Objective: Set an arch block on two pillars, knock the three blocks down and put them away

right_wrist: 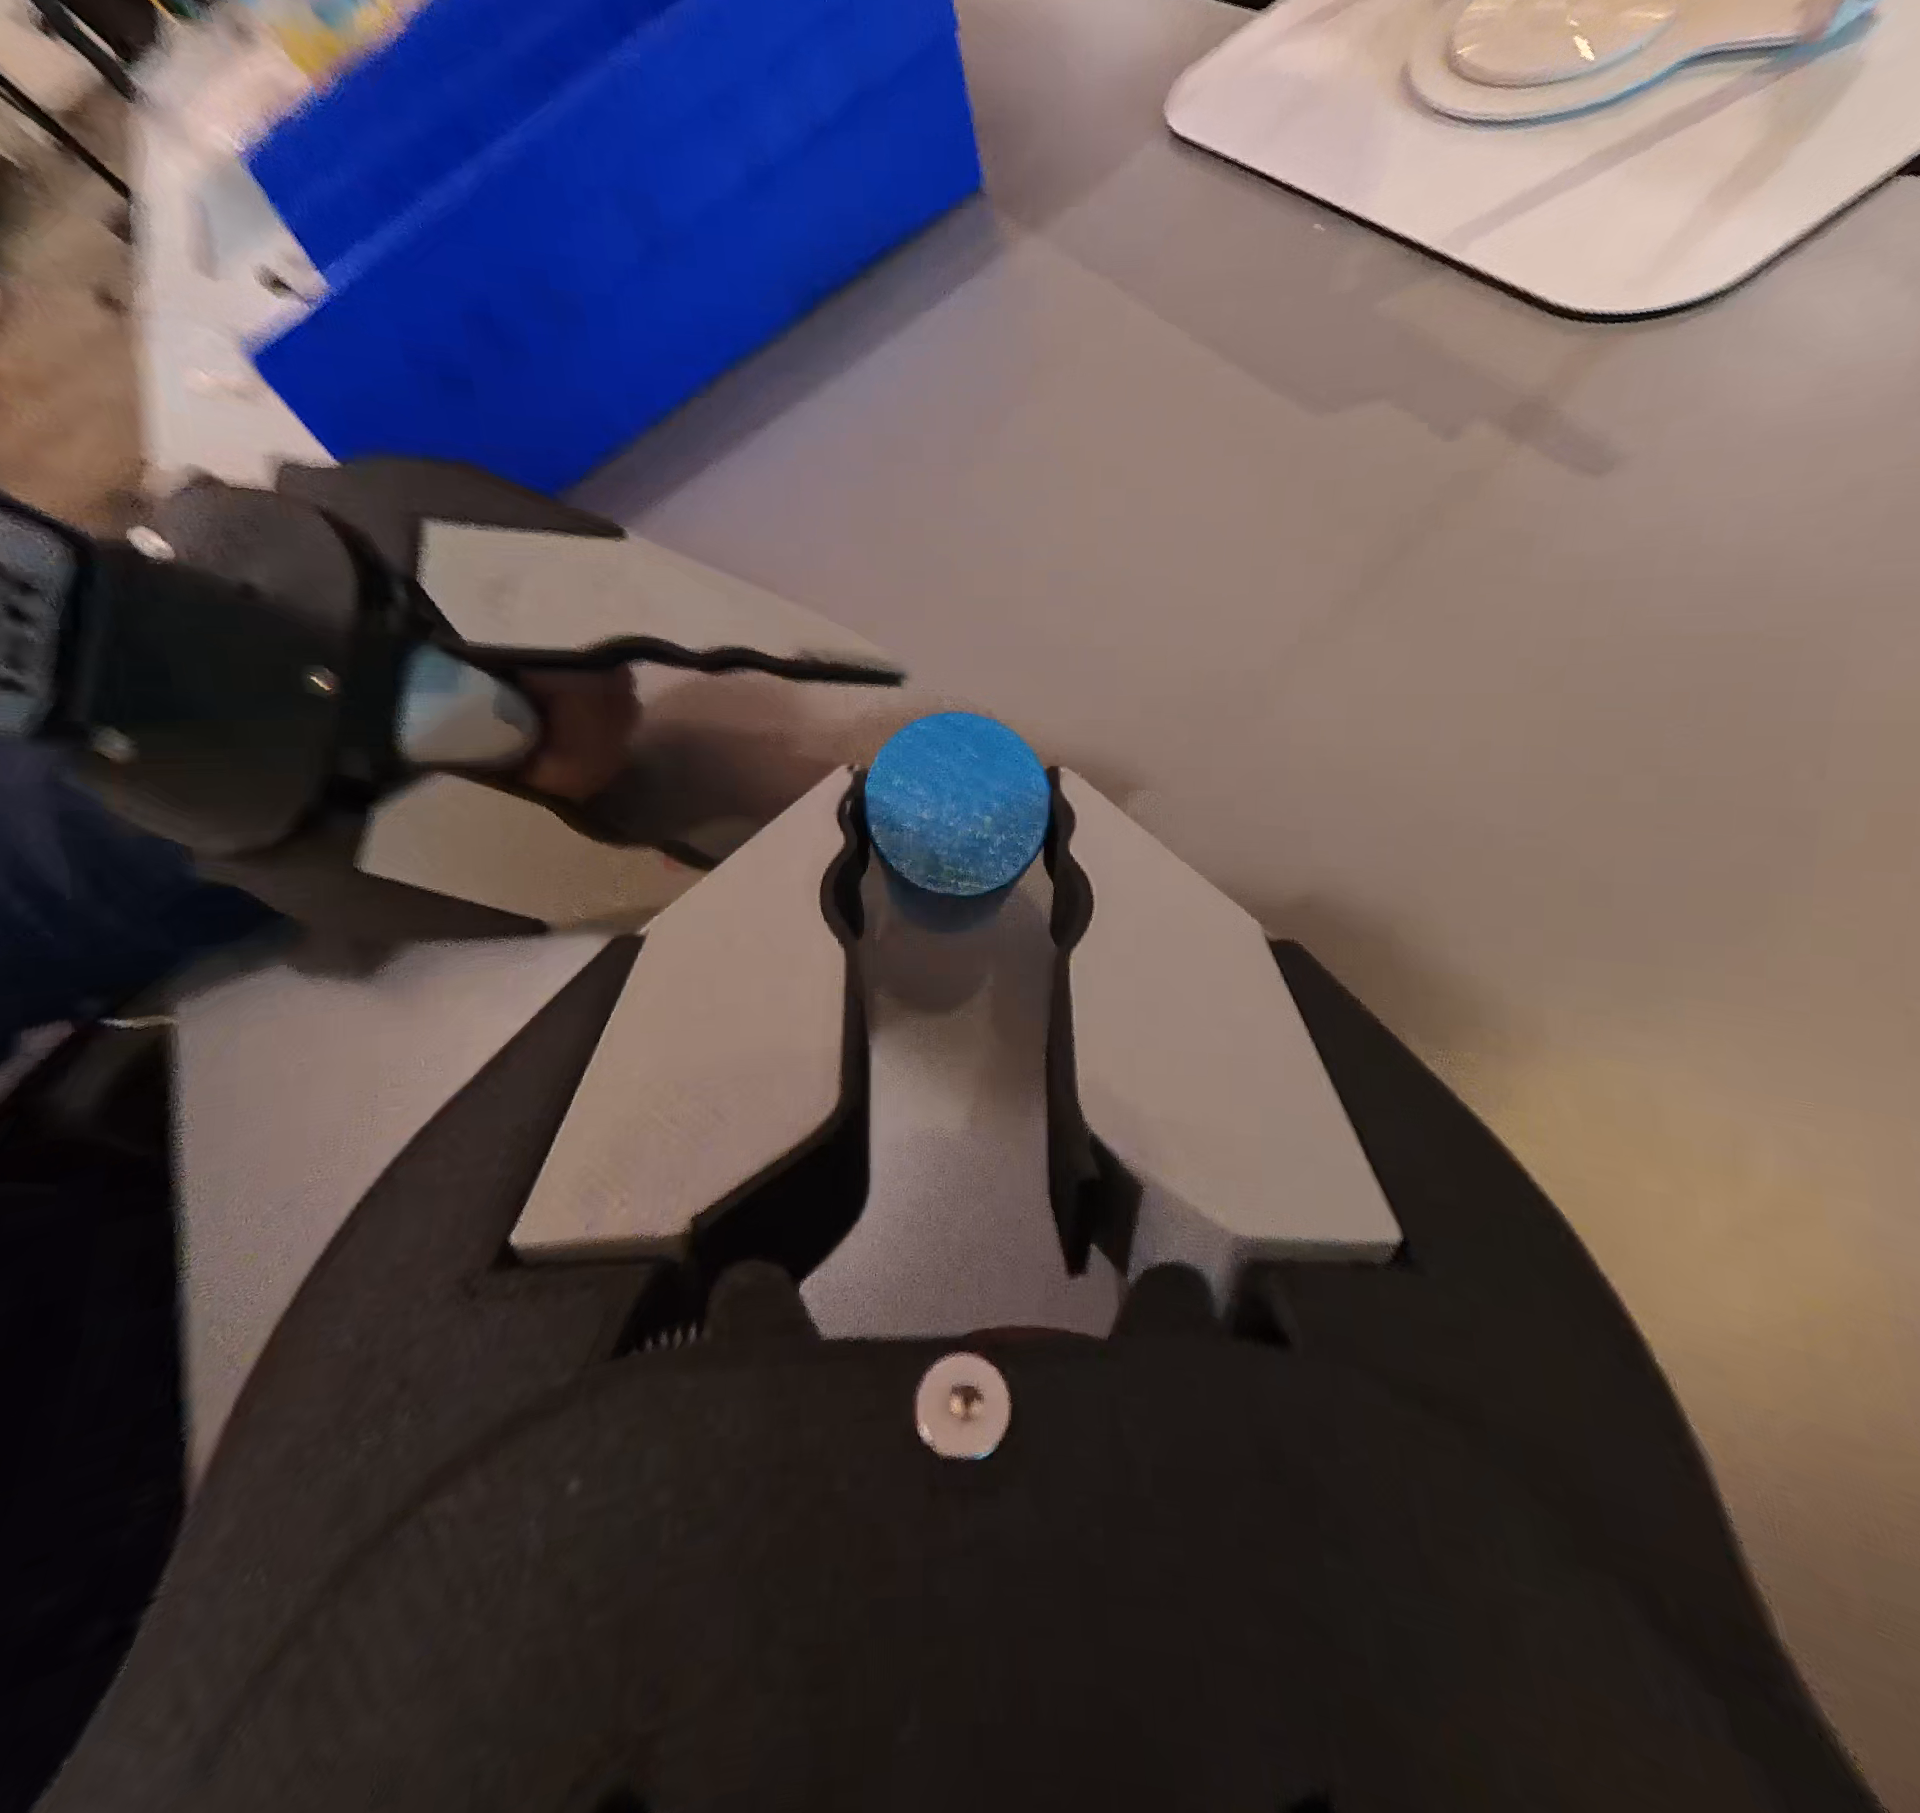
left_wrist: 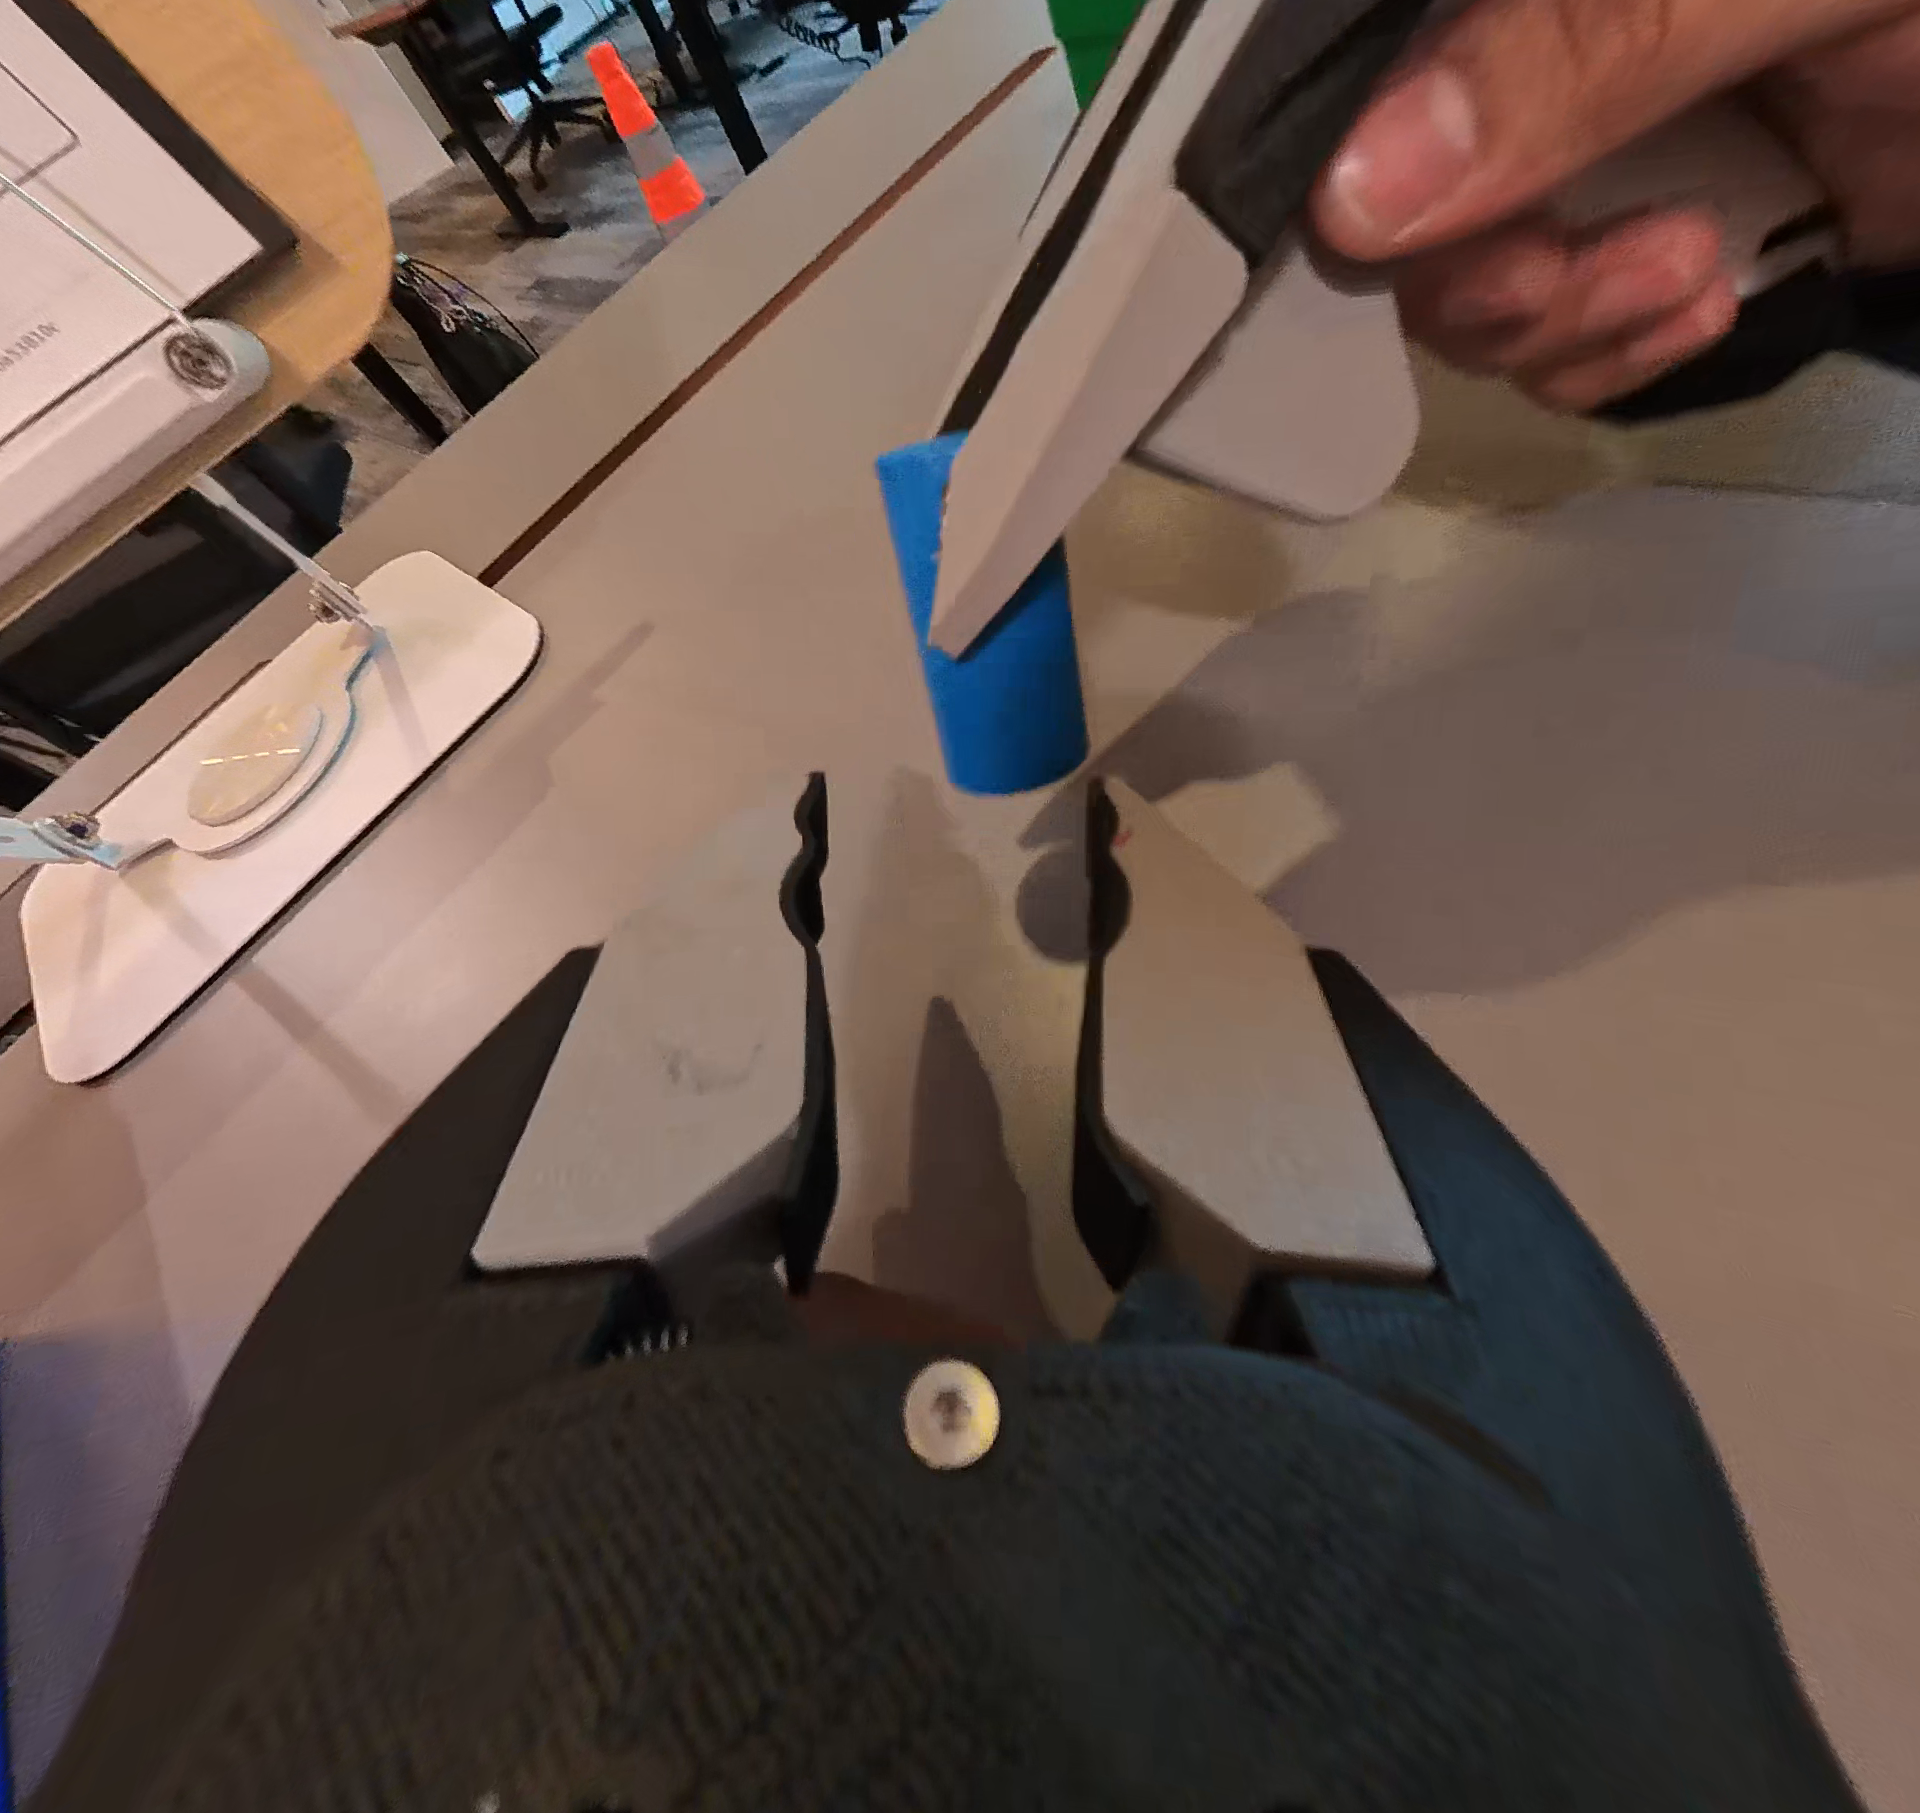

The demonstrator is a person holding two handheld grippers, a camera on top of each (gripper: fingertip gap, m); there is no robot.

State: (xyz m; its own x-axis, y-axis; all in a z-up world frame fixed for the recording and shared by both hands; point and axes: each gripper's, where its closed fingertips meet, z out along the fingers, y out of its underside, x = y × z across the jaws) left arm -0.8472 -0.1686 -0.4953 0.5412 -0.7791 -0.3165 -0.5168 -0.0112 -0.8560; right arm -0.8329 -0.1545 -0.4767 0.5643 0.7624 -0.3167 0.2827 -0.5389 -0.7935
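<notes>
Grey table [right_wrist: 1455,724], blue bin [right_wrist: 623,153] behind. Right gripper [right_wrist: 956,818] clamped on upright blue cylinder pillar [right_wrist: 956,807] near top, pads pressing both sides. Left gripper [left_wrist: 951,828] apart, empty, just beside. Pillar probably light, stiff, grainy; round sides may slip, hold mid-height.

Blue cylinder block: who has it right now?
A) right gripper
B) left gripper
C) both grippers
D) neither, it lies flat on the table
A: the right gripper has a pad pressed on each side of the blue cylinder block, seen end-on, while the left gripper stands open with only table between its fingers.
</notes>
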